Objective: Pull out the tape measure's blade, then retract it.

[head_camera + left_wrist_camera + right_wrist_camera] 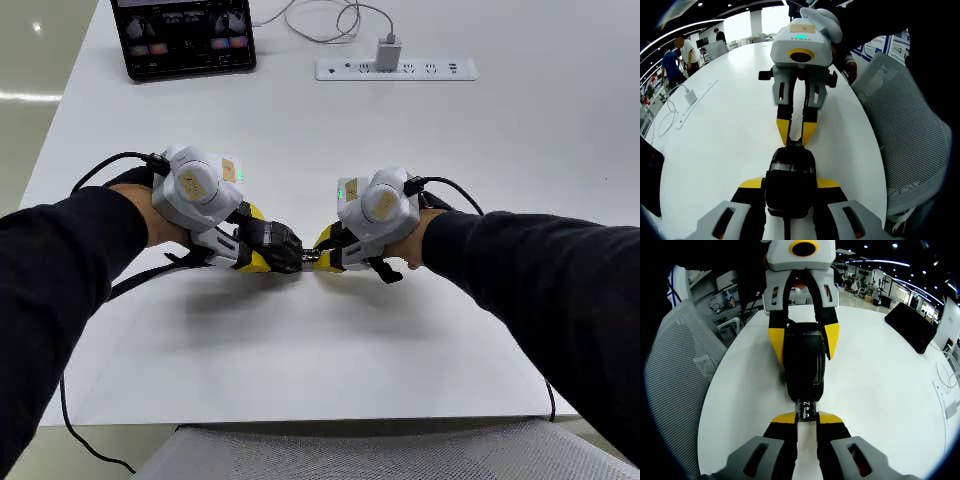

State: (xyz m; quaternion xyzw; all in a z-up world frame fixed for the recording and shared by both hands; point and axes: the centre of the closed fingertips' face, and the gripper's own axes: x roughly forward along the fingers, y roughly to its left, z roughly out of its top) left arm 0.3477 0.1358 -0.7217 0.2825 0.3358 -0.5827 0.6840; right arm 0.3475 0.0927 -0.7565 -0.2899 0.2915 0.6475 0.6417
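Left gripper (256,238) jaws are clamped on the black tape measure (277,244) down at the tabletop (300,350). Right gripper (322,252) jaws pinch the blade (805,411) tip, with barely any showing. The blade's axis runs straight between them, so I'd guess the right pulls away.

Desk (330,350): white
Far left: dark tablet (183,35)
Far middle: white power strip (396,69), charger (388,52) plugged in, cable (320,20) looping behind
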